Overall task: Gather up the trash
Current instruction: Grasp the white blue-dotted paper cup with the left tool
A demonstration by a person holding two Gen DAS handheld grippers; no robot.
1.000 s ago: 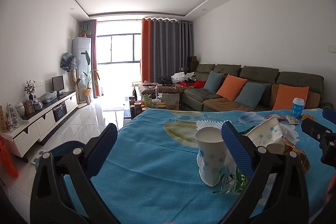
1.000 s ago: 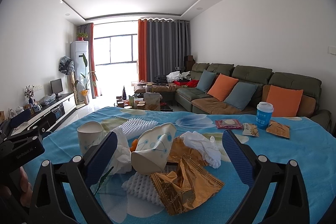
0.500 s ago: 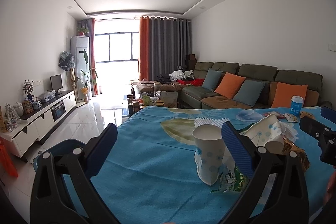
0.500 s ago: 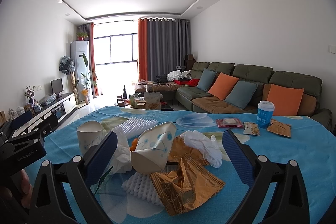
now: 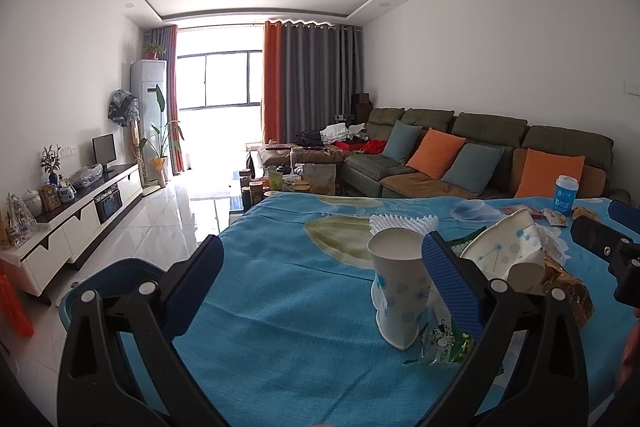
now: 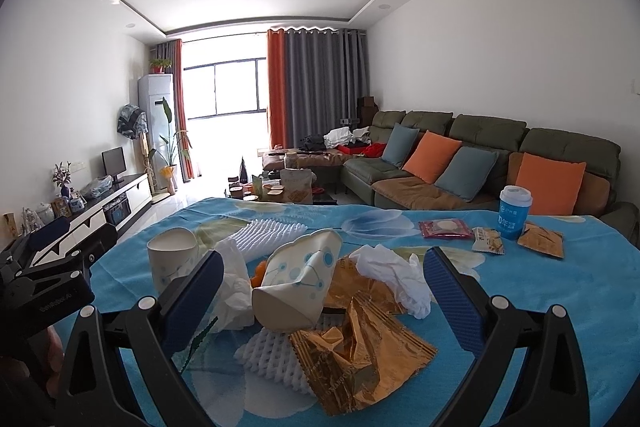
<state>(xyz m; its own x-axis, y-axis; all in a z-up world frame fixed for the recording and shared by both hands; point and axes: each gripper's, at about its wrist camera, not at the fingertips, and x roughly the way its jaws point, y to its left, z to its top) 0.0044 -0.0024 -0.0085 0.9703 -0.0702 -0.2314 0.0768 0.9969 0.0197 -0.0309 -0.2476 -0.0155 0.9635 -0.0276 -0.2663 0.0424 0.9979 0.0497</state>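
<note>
Near the table's (image 6: 560,291) middle lies the trash pile: a crushed paper cup (image 6: 298,283), gold wrapper (image 6: 356,343) and tissue (image 6: 394,277); the right gripper (image 6: 320,303) and left gripper (image 5: 320,291) both hover with fingers spread, empty

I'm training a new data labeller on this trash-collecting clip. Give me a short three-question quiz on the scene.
1. True or false: the right gripper is shut on the gold wrapper.
2. Is the upright paper cup standing or crushed: A standing, B crushed?
3. Fill in: the blue lidded cup stands near the table's far ____ corner.

Key: 1 false, its jaws are open and empty. 2 A. 3 right.
</note>
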